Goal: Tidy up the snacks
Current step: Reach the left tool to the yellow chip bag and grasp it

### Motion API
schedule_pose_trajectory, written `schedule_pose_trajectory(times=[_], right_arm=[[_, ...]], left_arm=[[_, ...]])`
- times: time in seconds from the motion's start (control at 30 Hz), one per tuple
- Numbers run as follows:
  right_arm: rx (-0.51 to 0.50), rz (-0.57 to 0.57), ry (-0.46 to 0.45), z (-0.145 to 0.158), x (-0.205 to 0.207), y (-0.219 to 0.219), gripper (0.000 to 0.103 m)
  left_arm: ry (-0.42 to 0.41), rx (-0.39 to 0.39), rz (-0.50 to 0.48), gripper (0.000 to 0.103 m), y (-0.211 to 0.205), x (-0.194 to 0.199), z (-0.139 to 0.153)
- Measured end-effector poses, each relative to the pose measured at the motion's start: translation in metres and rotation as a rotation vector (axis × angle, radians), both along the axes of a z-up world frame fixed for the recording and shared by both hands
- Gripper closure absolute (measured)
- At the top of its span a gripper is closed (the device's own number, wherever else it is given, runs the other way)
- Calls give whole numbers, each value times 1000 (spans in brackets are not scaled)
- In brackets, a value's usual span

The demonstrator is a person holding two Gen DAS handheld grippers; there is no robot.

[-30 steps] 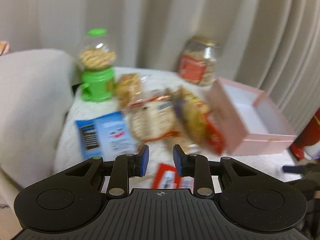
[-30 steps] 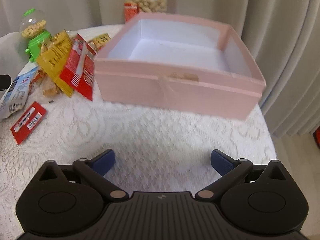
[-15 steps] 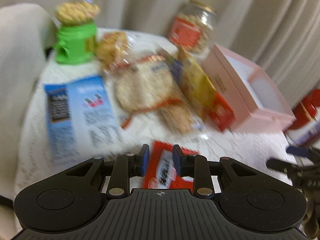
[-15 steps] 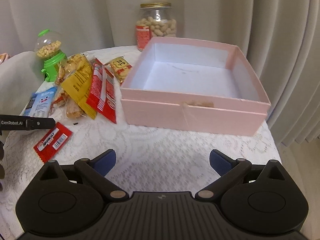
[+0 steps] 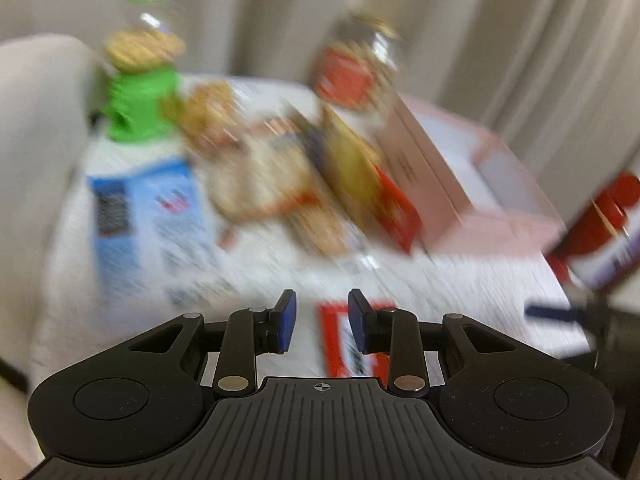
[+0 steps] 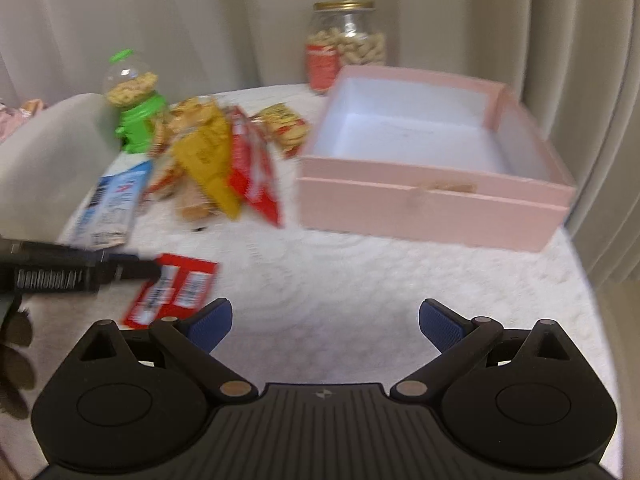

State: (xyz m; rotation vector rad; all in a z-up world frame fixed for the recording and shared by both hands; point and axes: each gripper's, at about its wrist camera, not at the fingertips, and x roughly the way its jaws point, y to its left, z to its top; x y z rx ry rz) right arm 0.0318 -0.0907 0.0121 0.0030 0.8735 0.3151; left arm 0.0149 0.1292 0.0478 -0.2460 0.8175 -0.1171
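A small red snack packet [image 5: 352, 340] lies on the white lace tablecloth just under and ahead of my left gripper [image 5: 322, 318], whose jaws stand a narrow gap apart and hold nothing. The packet also shows in the right wrist view [image 6: 172, 292], with the left gripper's tip [image 6: 132, 270] at its left edge. A pile of snack bags [image 6: 216, 160] and a blue packet [image 6: 116, 200] lie further back. An empty pink box [image 6: 432, 196] stands at the right. My right gripper [image 6: 322, 326] is wide open and empty above bare cloth.
A green candy dispenser [image 6: 136, 108] and a glass jar of peanuts [image 6: 348, 44] stand at the back by the curtains. A pale cushion [image 6: 48, 160] borders the table's left. The table's right edge drops off near the box.
My left gripper has come down over the red packet. My right gripper has pulled back and swung left, so the box now sits farther off to the right.
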Motion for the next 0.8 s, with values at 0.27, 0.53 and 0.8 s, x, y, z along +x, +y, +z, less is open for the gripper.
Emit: schedule_pose_trajectory(times=[0.27,0.53,0.8], right_arm=[[30,51,118,-6,15,69,12],[-107,117,54,-9,6,112,39],[-112,31,11,4,4,44,71]], left_arm=[[-84,10,139,70,32,-21,12],[-76,-44,166,70,44,-20,-2],[-78,-93,126,70,32,-13,5]])
